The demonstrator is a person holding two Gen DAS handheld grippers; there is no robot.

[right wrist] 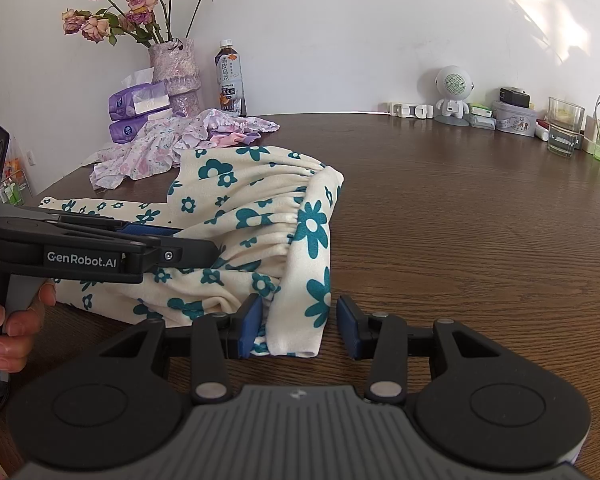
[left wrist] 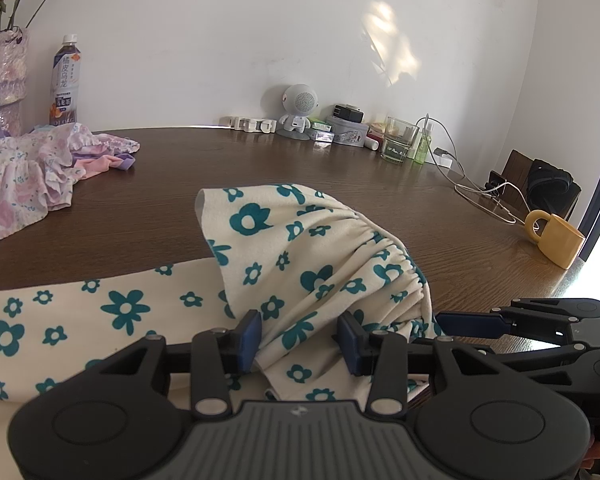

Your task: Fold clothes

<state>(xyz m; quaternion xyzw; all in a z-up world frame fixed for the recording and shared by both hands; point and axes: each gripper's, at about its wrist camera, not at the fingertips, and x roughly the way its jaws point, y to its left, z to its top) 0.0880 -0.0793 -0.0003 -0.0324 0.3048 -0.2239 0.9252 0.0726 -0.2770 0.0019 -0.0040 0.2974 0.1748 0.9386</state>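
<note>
My left gripper (left wrist: 300,334) and right gripper (right wrist: 298,326) both stand spread with the flowered garment (right wrist: 260,216) bunched between their fingers, bare table (right wrist: 480,232) ahead and rightward, my housings hiding its near hem, and a pink clothes pile (right wrist: 164,148) far left.

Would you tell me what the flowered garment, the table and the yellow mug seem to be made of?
Flowered garment: soft matte fabric, probably brushed or fleecy; it gathers in fine pleats.
Table: dark wood or wood-look laminate; grain lines, slight sheen.
Yellow mug: looks like matte ceramic, possibly plastic.
</note>
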